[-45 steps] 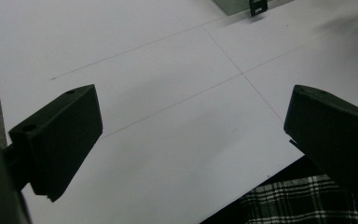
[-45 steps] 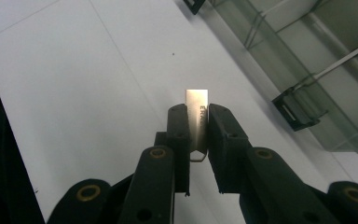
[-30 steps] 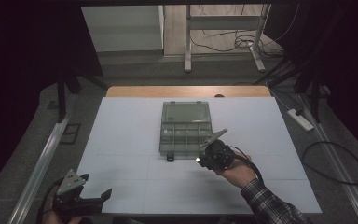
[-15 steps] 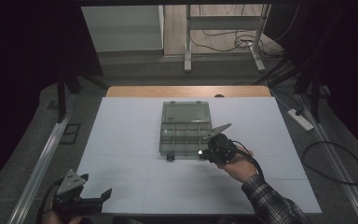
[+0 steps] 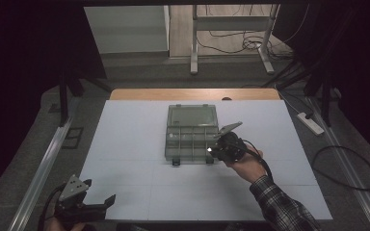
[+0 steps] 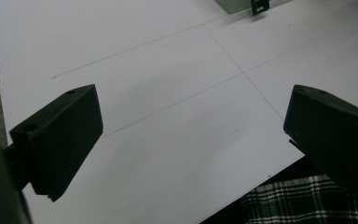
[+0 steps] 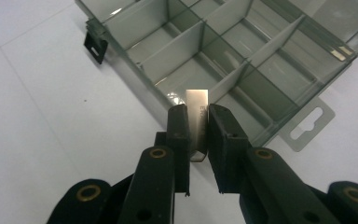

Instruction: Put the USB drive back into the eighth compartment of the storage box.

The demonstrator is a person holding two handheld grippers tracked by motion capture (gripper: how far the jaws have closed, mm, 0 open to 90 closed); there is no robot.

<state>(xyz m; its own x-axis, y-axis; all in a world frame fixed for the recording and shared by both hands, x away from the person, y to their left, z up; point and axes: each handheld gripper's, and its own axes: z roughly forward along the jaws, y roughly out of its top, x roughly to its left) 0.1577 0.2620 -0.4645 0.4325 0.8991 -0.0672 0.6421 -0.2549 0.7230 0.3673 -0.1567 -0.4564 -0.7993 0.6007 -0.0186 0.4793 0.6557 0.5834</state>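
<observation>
White worktop (image 5: 139, 144) | my right gripper (image 7: 198, 122) fingers clamp metal strip (image 7: 197, 105) upright, compartment box (image 5: 191, 134) straight ahead below its tip | left gripper (image 6: 191, 135) fingers open, well apart from box

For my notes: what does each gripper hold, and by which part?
Right gripper: a small flat metal piece, pinched at its lower part. Left gripper: nothing.
</observation>
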